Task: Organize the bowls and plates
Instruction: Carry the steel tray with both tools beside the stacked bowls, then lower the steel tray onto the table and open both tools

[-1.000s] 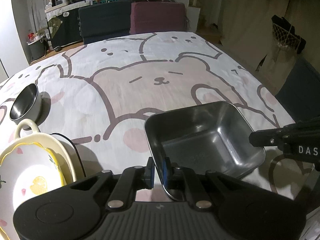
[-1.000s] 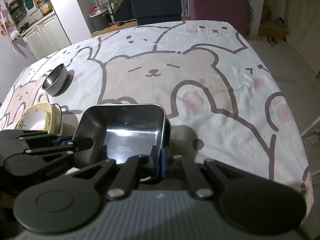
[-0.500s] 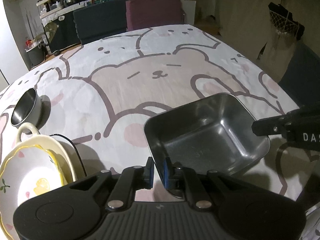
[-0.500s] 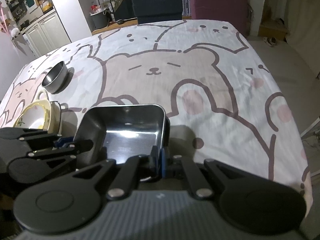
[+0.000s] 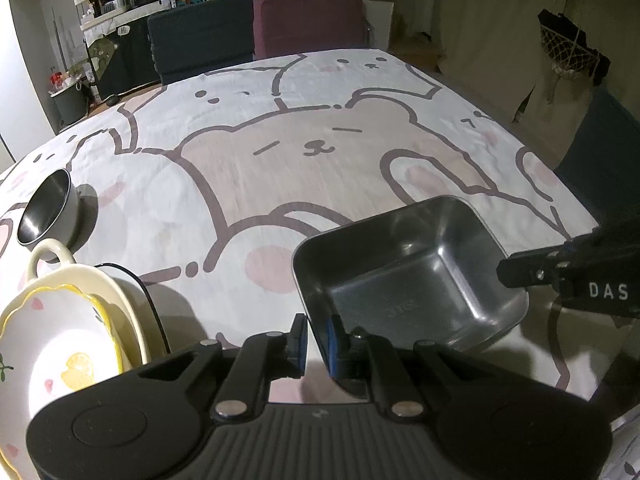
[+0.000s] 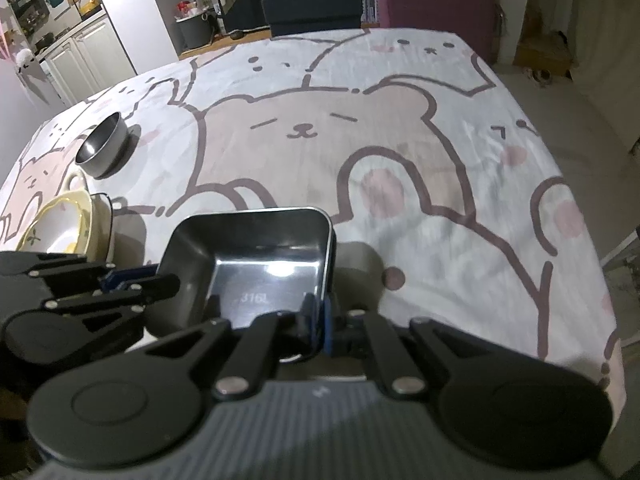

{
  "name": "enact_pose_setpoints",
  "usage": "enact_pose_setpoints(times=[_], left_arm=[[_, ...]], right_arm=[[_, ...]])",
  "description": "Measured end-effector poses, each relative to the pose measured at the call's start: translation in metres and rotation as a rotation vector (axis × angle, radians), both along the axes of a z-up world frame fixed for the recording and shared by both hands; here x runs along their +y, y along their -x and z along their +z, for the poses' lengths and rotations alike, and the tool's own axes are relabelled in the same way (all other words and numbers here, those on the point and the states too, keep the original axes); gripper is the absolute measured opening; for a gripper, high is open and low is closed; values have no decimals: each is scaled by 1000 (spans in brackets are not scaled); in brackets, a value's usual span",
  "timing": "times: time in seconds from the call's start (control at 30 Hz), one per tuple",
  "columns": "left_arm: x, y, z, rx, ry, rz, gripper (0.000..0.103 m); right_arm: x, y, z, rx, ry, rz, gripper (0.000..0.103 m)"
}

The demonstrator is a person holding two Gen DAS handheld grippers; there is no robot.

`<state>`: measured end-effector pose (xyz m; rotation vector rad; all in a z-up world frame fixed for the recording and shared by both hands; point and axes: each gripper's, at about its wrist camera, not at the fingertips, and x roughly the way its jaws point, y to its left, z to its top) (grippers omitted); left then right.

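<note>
A square steel dish is held between both grippers above the bear-print tablecloth. My left gripper is shut on its near-left rim. My right gripper is shut on its right rim; the dish shows "316L" inside. The right gripper also shows in the left wrist view at the dish's far side. A stack of cream and yellow-rimmed ceramic bowls sits at the left, also in the right wrist view. A small round steel bowl stands behind the stack, also in the right wrist view.
The table is covered by a bear-print cloth. A dark chair and a maroon chair stand at the far edge. Another dark chair is at the right side. The table's right edge drops to the floor.
The steel dish, held by both grippers, has risen slightly and shifted a little right and away. The ceramic stack and the round steel bowl have not moved.
</note>
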<state>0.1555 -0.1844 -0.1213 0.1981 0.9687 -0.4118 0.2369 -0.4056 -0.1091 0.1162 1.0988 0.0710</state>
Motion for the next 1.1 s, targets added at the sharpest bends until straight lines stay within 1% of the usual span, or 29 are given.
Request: enact_pose_setpoints(times=[0.13, 0.17, 0.2, 0.23, 0.33, 0.47, 0.6, 0.63, 0.67, 0.73, 0.8, 0.87, 0.9, 0.93, 1.0, 1.1], left_arm=[[1, 0, 0, 16, 19, -1, 18], [2, -1, -1, 25, 27, -2, 21], [2, -1, -1, 35, 34, -3, 25], [2, 0, -2, 41, 36, -4, 26], [1, 1, -2, 46, 32, -5, 29], [6, 2, -1, 54, 48, 8, 44], [9, 5, 3, 54, 66, 11, 61], [10, 6, 5, 55, 69, 13, 63], [11, 6, 6, 53, 71, 16, 66], [14, 7, 9, 48, 76, 21, 73], [17, 8, 12, 46, 85, 25, 81], [20, 10, 15, 46, 95, 21, 88], [21, 11, 17, 45, 99, 17, 92], [22, 11, 18, 45, 101, 14, 94], [25, 13, 20, 43, 104, 11, 100], [32, 16, 26, 40, 109, 9, 103]], right_arm=[[-4, -1, -3, 10, -19, -13, 11], [-4, -1, -2, 7, -21, -14, 11], [-4, 0, -2, 5, -25, -15, 15], [-4, 1, -1, 5, -30, -16, 22], [-3, 2, 0, 2, -17, -20, 33], [-3, 6, 2, -8, -21, -13, 35], [-3, 12, 5, -20, -1, -13, 48], [-3, 13, 6, -23, 2, -12, 53], [-3, 15, 7, -28, 5, -13, 56], [-3, 19, 9, -39, 22, -13, 66], [-2, 23, 10, -46, 44, -10, 71], [-2, 26, 12, -47, 51, -10, 76], [-3, 28, 13, -51, 55, -11, 83], [-3, 30, 15, -57, 59, -13, 89], [-3, 36, 18, -78, 69, -16, 96], [-3, 41, 19, -88, 92, -29, 103]])
